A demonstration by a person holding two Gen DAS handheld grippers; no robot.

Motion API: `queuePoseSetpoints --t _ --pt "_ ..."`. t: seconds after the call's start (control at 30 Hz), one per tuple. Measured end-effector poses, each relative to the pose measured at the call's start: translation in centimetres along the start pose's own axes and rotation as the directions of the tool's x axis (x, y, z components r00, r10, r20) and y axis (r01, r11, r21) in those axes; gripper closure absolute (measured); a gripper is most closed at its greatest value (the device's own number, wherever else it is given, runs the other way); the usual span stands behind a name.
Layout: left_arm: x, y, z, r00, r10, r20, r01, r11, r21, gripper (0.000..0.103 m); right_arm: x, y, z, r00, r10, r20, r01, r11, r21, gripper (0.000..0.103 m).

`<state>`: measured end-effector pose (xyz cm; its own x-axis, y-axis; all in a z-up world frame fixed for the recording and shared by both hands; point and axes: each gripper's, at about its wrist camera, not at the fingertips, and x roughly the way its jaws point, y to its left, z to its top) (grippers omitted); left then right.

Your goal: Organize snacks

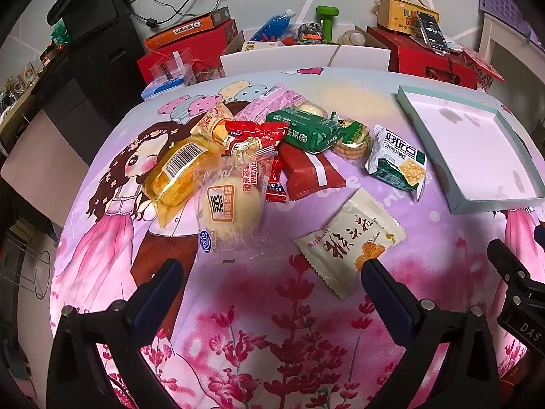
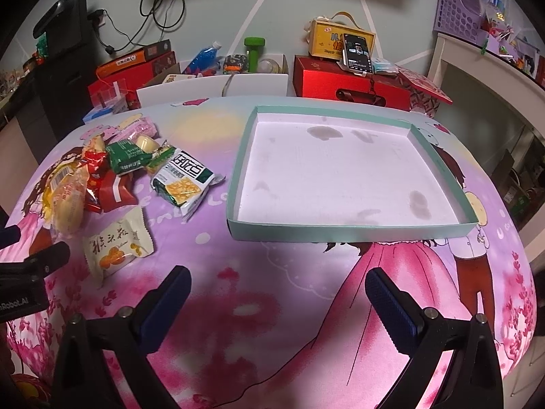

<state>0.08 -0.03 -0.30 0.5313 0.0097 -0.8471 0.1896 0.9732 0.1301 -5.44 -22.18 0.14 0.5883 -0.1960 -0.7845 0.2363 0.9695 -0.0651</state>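
A pile of wrapped snacks point(image 1: 238, 143) lies on the cartoon-print tablecloth point(image 1: 272, 323), also in the right wrist view point(image 2: 102, 173). A cream packet with black writing point(image 1: 351, 242) lies nearest, also in the right view point(image 2: 115, 245). A white-green cracker packet point(image 1: 395, 160) lies beside the pale green tray point(image 1: 504, 204). The tray point(image 2: 340, 231) holds no snacks. My left gripper point(image 1: 272, 272) is open and empty, short of the pile. My right gripper point(image 2: 277, 281) is open and empty, short of the tray's near wall.
Red gift boxes point(image 2: 351, 78), a phone point(image 2: 356, 52), a blue bottle point(image 2: 202, 56) and a green dumbbell point(image 2: 253, 51) crowd the area behind the table. A white shelf point(image 2: 477, 68) stands at the right. A black monitor point(image 1: 92, 10) stands at the back left.
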Motion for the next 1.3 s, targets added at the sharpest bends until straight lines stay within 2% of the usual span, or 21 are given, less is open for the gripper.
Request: queuePoseSetpoints --t 1.3 --pt "0.28 0.01 -0.03 1.0 -0.003 -0.009 0.003 1.0 -0.006 0.0 -0.1 0.46 0.17 1.0 0.004 0.007 -0.004 1.0 -0.004 0.0"
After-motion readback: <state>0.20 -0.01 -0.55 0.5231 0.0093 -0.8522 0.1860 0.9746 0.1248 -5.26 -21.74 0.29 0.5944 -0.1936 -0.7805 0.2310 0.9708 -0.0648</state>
